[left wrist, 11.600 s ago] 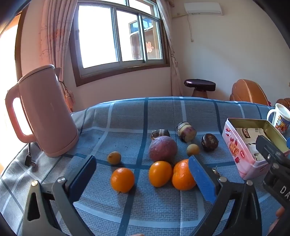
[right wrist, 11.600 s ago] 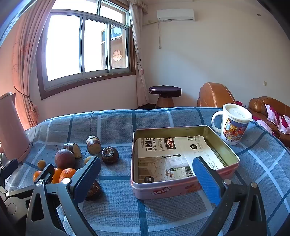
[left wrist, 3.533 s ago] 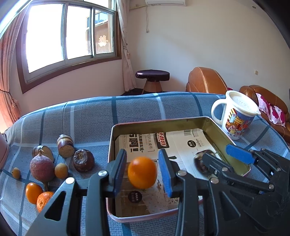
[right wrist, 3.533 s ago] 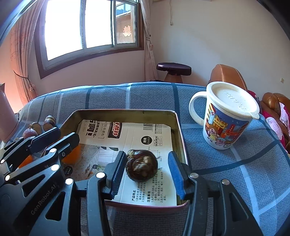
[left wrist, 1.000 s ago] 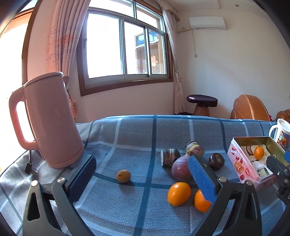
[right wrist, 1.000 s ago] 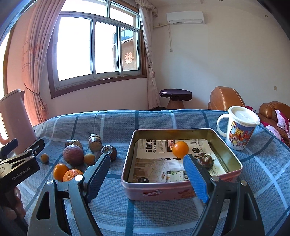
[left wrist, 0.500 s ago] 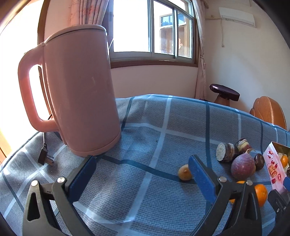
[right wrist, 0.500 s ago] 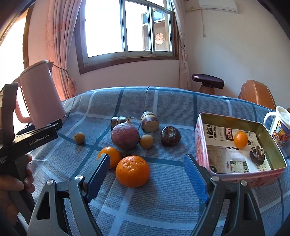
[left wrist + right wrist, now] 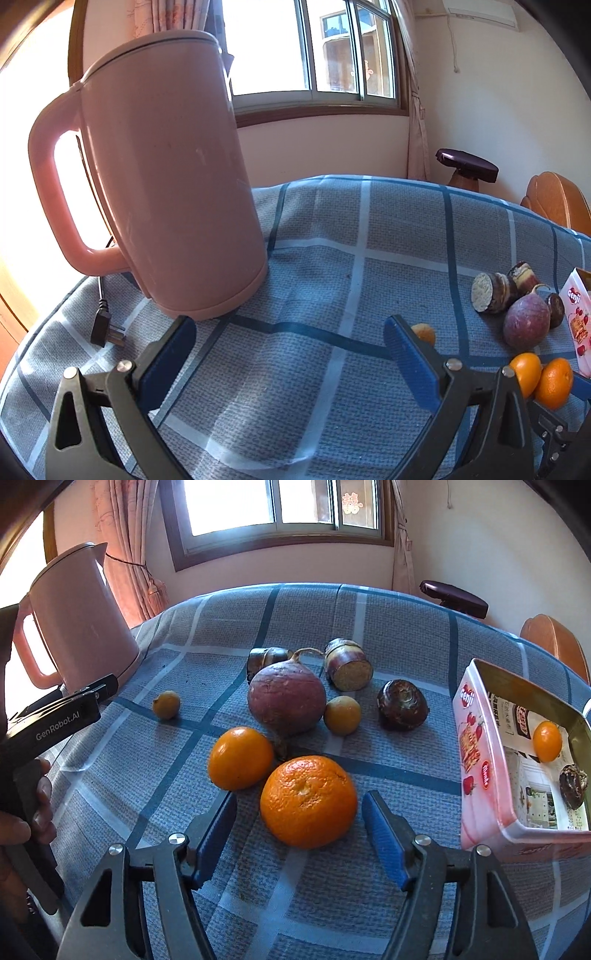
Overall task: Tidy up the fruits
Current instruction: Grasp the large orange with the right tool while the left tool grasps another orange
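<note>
The right tool (image 9: 300,835) is held wide open, with nothing gripped, just before the big orange (image 9: 308,801) on the worktop (image 9: 369,620). The left tool (image 9: 290,354) is also opened wide and empty, near the pink kettle (image 9: 162,173).

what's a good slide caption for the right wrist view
Open right gripper lines up on a dimpled orange on the blue plaid cloth, tin already holding two fruits.

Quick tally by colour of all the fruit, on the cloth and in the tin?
Orange: 3
Small yellow-orange: 2
Purple-red, round: 1
Dark brown, round: 2
Cut purple-skinned pieces: 2
Total: 10
</note>
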Demonstrator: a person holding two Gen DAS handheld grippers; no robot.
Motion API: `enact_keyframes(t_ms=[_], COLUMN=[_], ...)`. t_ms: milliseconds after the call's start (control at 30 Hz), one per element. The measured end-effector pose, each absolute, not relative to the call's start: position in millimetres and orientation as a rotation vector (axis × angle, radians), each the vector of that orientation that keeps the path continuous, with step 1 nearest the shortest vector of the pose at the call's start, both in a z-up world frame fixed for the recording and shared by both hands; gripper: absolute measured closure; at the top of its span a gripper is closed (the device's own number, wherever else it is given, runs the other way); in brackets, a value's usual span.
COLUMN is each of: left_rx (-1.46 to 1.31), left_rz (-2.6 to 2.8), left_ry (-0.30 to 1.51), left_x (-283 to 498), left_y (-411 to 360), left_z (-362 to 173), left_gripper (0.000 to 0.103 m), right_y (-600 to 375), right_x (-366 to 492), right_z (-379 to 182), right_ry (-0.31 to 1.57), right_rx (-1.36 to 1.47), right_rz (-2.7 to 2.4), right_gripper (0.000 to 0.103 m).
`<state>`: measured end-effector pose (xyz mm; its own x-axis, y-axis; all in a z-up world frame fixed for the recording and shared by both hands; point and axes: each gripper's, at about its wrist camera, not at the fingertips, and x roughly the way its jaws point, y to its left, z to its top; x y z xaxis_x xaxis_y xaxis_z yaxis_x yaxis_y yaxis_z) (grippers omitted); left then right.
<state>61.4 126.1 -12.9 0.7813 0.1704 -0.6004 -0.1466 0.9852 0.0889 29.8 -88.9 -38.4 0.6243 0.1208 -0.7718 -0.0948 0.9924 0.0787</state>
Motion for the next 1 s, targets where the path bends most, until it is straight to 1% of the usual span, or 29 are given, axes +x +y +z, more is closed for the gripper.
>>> enact_keyframes(t_ms=[33,100,167,300,533,600,700,767,833,867,900,933,967,1000], left_rx=[0.048,0.064,0.071,0.1,0.13,0.127,0.188,0.231,0.238,0.244,0.256,0.271,0.287,0.298], left_rz=[0.158,0.119,0.068,-0.015,-0.253,-0.342,-0.403,-0.436,-0.456,-0.456,-0.45,-0.442,-0.43,-0.418], left_ry=[0.65,0.643,0.633,0.595,0.512,0.523,0.579,0.61,0.639,0.662,0.688,0.72,0.751,0.774], left_x=[61.0,58.7,55.7,47.7,23.6,20.6,20.5,20.4,22.8,26.8,29.8,34.0,38.5,40.6], left_y=[122.4,116.0,109.6,95.3,62.4,50.3,22.5,5.3,-7.1,-13.7,-20.0,-25.7,-30.5,-33.2], left_z=[-12.4,-11.1,-9.8,-4.8,9.9,9.3,1.0,-3.1,-6.1,-8.3,-12.2,-16.3,-20.1,-23.7], left_gripper=[0.0,0.0,0.0,0.0,0.001,0.005,0.018,0.021,0.021,0.025,0.031,0.035,0.044,0.048], right_y=[-88.6,-87.2,-87.0,-93.9,-108.6,-118.2,-130.0,-136.4,-141.3,-142.2,-142.8,-143.3,-143.2,-142.5], right_x=[29.2,28.4,27.7,22.7,-6.4,-11.1,-13.3,-13.3,-13.3,-12.9,-12.6,-12.2,-11.7,-11.5], right_z=[-38.2,-37.9,-37.4,-32.8,3.9,12.7,21.9,25.7,27.3,27.3,27.1,26.9,26.8,26.4], right_ry=[0.885,0.884,0.882,0.85,0.602,0.551,0.504,0.491,0.489,0.49,0.492,0.494,0.497,0.5], right_rx=[0.031,0.02,0.019,0.058,0.051,0.064,0.071,0.083,0.096,0.098,0.098,0.097,0.095,0.093], right_rz=[0.127,0.119,0.122,0.14,0.044,0.006,-0.053,-0.068,-0.07,-0.07,-0.069,-0.068,-0.067,-0.064], right_gripper=[0.038,0.047,0.052,0.053,0.053,0.053,0.053,0.053,0.053,0.053,0.053,0.053,0.053,0.053])
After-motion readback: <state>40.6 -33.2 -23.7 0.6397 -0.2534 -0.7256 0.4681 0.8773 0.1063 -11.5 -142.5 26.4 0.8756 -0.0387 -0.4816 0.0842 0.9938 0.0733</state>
